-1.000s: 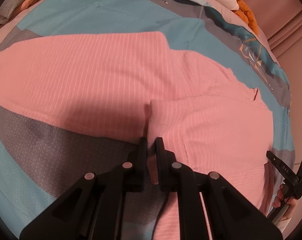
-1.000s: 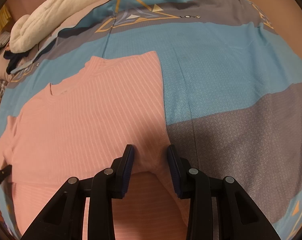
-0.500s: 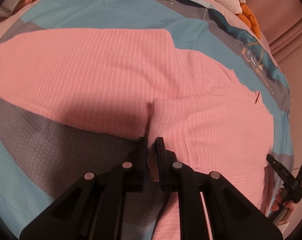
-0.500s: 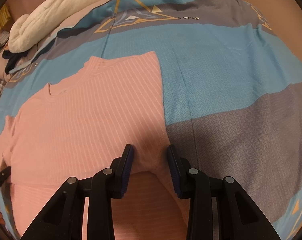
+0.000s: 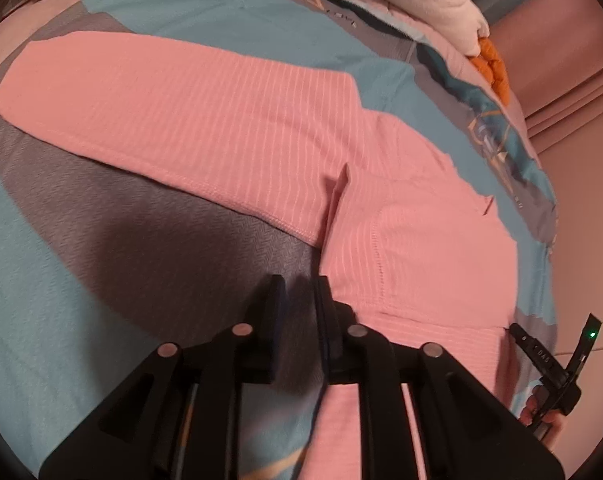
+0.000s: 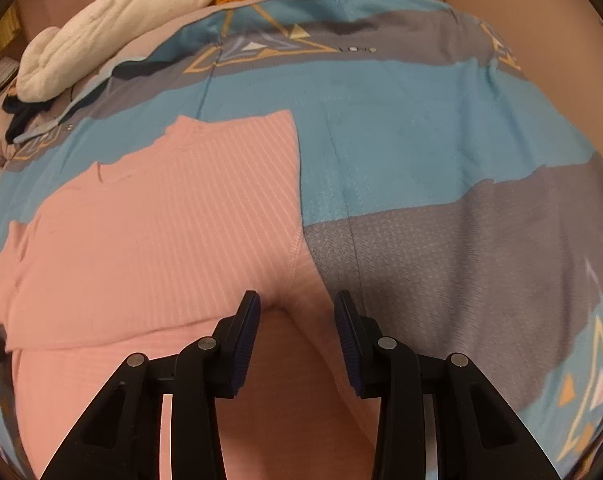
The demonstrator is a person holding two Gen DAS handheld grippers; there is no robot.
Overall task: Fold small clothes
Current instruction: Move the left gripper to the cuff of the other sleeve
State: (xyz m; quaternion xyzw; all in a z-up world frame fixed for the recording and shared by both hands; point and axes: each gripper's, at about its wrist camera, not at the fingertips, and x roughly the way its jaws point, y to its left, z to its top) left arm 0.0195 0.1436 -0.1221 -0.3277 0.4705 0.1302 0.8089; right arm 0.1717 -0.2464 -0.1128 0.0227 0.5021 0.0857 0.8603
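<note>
My left gripper [image 5: 299, 280] jaws sit nearly together, empty, right gripper [image 6: 297, 300] jaws spread over the soft, light, floppy shirt [image 6: 161, 240]; I'd pinch its hem corners.

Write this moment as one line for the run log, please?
stage: mid-fold | pink shirt: sleeve folded over, flat on bedspread | left gripper: open, empty | right gripper: open, above shirt
</note>
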